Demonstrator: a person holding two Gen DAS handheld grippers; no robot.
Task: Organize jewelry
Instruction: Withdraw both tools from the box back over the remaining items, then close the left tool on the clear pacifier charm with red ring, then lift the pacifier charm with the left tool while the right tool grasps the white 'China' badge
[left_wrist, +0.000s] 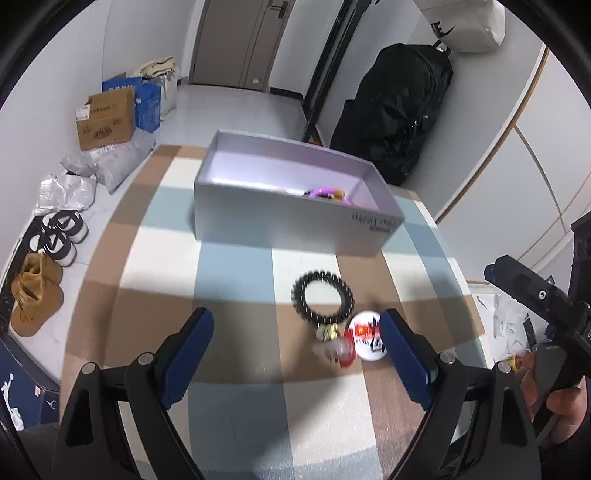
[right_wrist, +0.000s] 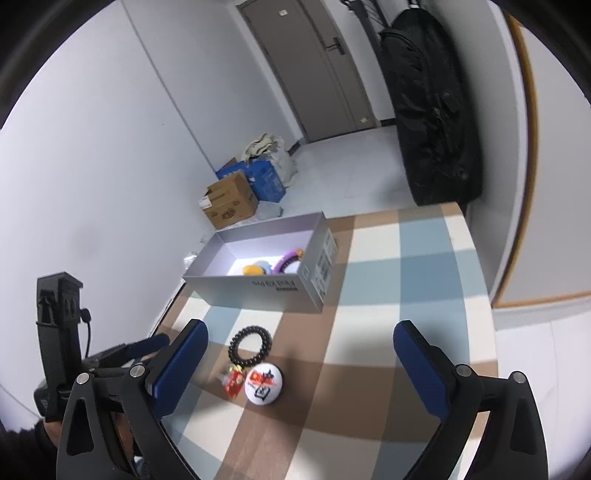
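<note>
A black bead bracelet (left_wrist: 322, 297) with a gold and red charm (left_wrist: 334, 345) lies on the checked tablecloth, next to a round white badge (left_wrist: 367, 340). My left gripper (left_wrist: 295, 356) is open and empty, just short of them. In the right wrist view the bracelet (right_wrist: 250, 345), charm (right_wrist: 234, 384) and badge (right_wrist: 264, 383) lie between my open, empty right gripper's (right_wrist: 301, 363) fingers, nearer the left one. A grey open box (left_wrist: 295, 218) behind holds a purple bracelet (left_wrist: 325, 192); the right view shows the box (right_wrist: 266, 288) with yellow and blue pieces (right_wrist: 255, 267) too.
The table (right_wrist: 406, 277) ends at the right and far side. On the floor to the left are cardboard boxes (left_wrist: 107, 118), bags and shoes (left_wrist: 61, 236). A black bag (left_wrist: 399, 110) stands behind the table. The right gripper (left_wrist: 535, 295) shows at the left view's right edge.
</note>
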